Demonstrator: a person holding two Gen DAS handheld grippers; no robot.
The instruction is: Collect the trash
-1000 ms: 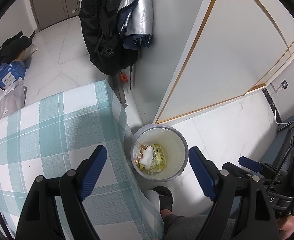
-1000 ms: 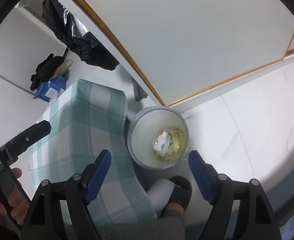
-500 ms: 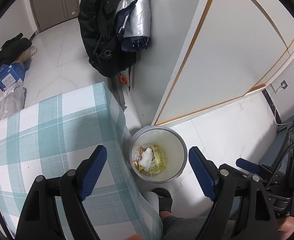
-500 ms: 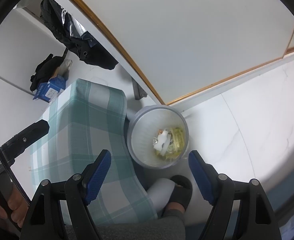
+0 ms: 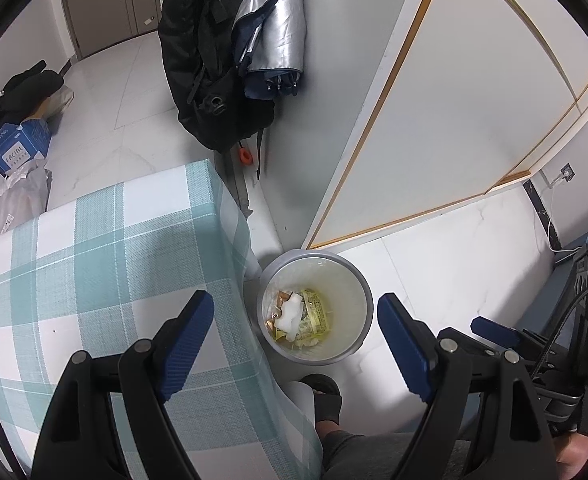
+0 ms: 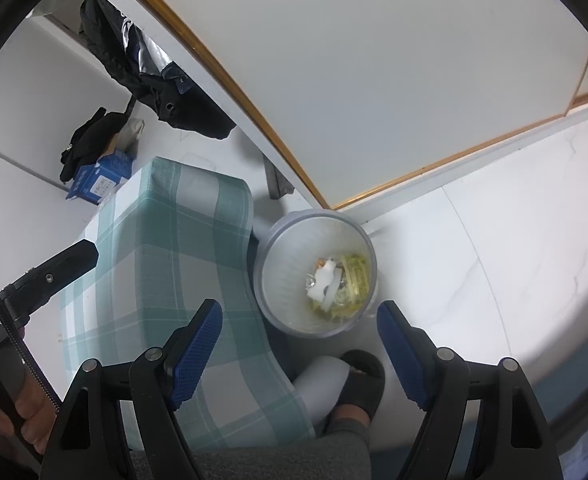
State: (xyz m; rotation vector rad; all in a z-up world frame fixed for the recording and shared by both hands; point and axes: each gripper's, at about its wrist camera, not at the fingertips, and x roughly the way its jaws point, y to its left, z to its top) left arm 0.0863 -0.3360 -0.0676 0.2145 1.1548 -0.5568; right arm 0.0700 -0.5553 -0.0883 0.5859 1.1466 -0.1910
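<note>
Left wrist view cuts off the near and left parts of the table [image 5: 106,264], draped in a teal-and-white check cloth, and the person's leg below the trash bin [image 5: 315,307] shows only as a grey knee and a dark sandal [image 5: 326,396]. The bin's contents are hard to sort: a white crumpled piece [image 5: 290,312] lies on a yellow wrapper [image 5: 314,314], with orange scraps just beside them; the rest is too small to tell.

The bin stands on the white floor, touching or nearly touching the hanging cloth at the table's right edge. The left gripper [image 5: 296,340] hangs above it with its blue fingers wide apart and nothing between them, the bin showing in the gap. In the right wrist view the right gripper [image 6: 300,340] is likewise spread wide and empty, with the bin [image 6: 314,274] just beyond its fingers.

Beyond the bin, a white door panel with a gold trim [image 5: 474,100] rises from the floor. Farther from the bin, a black coat [image 5: 210,60] and a silver folded umbrella [image 5: 278,28] hang on the wall, and a blue carton [image 5: 16,148] sits well past the table's far side.
</note>
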